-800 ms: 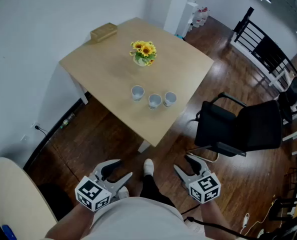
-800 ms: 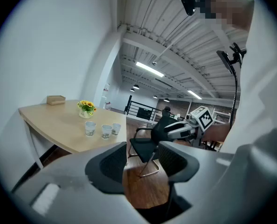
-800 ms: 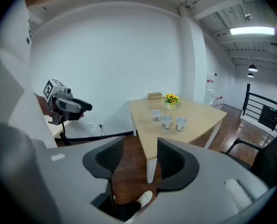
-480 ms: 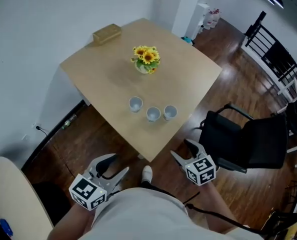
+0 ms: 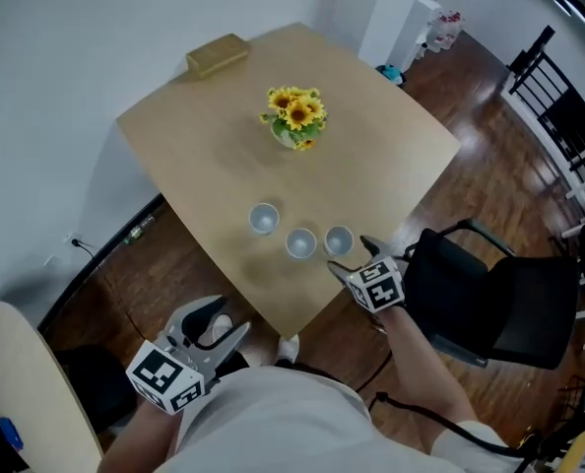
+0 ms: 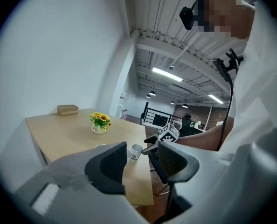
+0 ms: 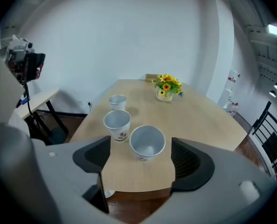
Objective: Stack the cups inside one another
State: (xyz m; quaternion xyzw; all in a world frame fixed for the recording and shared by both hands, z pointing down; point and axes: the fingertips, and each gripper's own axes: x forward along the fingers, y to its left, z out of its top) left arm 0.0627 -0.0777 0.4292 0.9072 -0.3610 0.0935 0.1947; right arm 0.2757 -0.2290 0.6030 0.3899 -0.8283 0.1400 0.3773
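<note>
- right gripper (image 5: 355, 255) has come from over the floor (image 5: 164, 264) to the table (image 5: 194, 136) edge, jaws wide, empty, nearest cup (image 5: 339, 239) just ahead
- middle cup (image 5: 300, 243), far cup (image 5: 264, 218) in row, unstacked
- left gripper (image 5: 226, 321) low, parted, empty

Body notes, head view. We log a pale grey top (image 5: 273, 427) at lower centre and one white shoe (image 5: 290, 346) just above it. Left gripper (image 5: 228, 321) and right gripper (image 5: 352, 254): grey-white shells, black jaw pads, black-and-white square-marker cubes (image 5: 164, 377). A thin black cable (image 5: 432, 417) runs at lower right.
</note>
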